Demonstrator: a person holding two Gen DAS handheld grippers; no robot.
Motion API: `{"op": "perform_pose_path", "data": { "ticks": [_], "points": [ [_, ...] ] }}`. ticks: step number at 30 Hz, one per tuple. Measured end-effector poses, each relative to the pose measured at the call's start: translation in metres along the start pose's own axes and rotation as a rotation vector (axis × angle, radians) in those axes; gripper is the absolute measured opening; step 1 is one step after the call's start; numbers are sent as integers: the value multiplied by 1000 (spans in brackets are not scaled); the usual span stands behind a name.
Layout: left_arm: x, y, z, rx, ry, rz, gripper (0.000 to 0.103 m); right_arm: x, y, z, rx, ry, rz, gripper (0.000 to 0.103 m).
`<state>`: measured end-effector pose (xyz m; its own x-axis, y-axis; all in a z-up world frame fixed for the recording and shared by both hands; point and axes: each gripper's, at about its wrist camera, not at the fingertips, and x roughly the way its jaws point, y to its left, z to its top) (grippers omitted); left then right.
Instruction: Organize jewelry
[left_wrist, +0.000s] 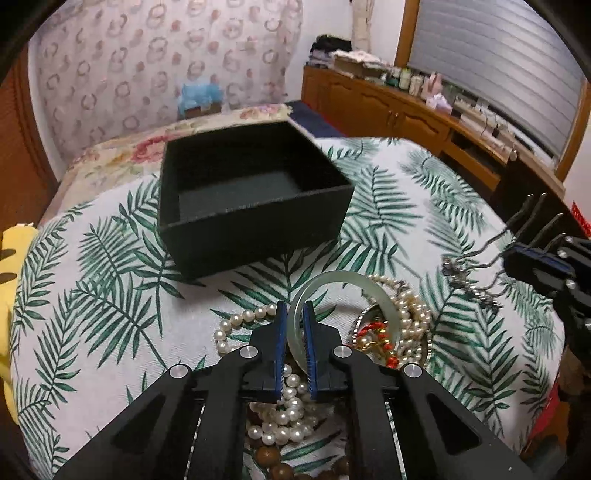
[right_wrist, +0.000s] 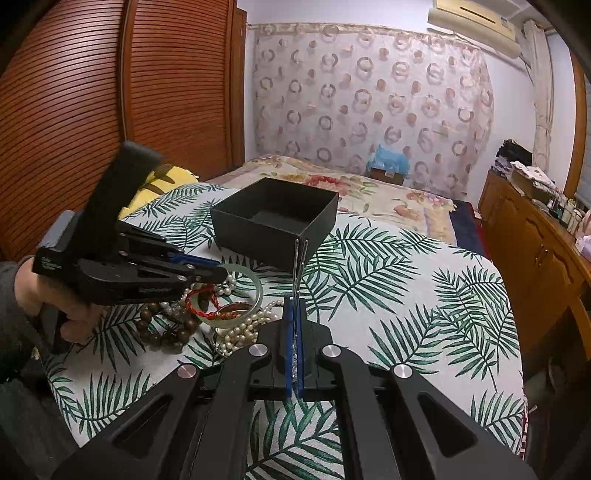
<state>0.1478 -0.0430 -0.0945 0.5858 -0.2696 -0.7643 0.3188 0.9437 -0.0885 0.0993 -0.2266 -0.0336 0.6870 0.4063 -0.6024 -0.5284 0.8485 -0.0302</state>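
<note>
An open black box (left_wrist: 251, 199) stands empty on the palm-leaf cloth; it also shows in the right wrist view (right_wrist: 275, 221). My left gripper (left_wrist: 294, 310) is shut on the rim of a pale green jade bangle (left_wrist: 384, 295), tilted up over the pile. In the right wrist view the left gripper (right_wrist: 221, 274) grips the bangle (right_wrist: 255, 295). The pile holds pearl strands (left_wrist: 288, 410), a red cord bracelet (left_wrist: 376, 332) and brown wooden beads (right_wrist: 166, 332). My right gripper (right_wrist: 294, 306) is shut on a silver hair comb (right_wrist: 301, 258), whose prongs (left_wrist: 532, 221) point up.
The cloth covers a round table (right_wrist: 424, 288) in front of a bed (right_wrist: 388, 199). A wooden sideboard (left_wrist: 406, 110) with bottles stands at the right. A yellow cushion (left_wrist: 11, 266) lies at the left. A slatted wooden wardrobe (right_wrist: 92, 92) is behind.
</note>
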Motion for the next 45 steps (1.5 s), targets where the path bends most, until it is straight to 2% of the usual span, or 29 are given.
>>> {"op": "perform_pose_path", "data": {
  "ticks": [12,21,31,38,45],
  "points": [
    [-45,6,14,-19,-151,17,8,2,-4,19,-25,-31,-9,2],
    [-51,24,43,-36,-201,23,8,18,-11,48,-36,-59,6,2],
    [-9,52,82,-51,-155,47,8,40,-24,89,-47,-96,36,2],
    [23,66,93,-62,-100,42,8,73,-31,112,-58,-76,69,2],
    [33,74,97,-74,-66,25,11,104,-30,125,-79,-49,97,2]
  ]
}}
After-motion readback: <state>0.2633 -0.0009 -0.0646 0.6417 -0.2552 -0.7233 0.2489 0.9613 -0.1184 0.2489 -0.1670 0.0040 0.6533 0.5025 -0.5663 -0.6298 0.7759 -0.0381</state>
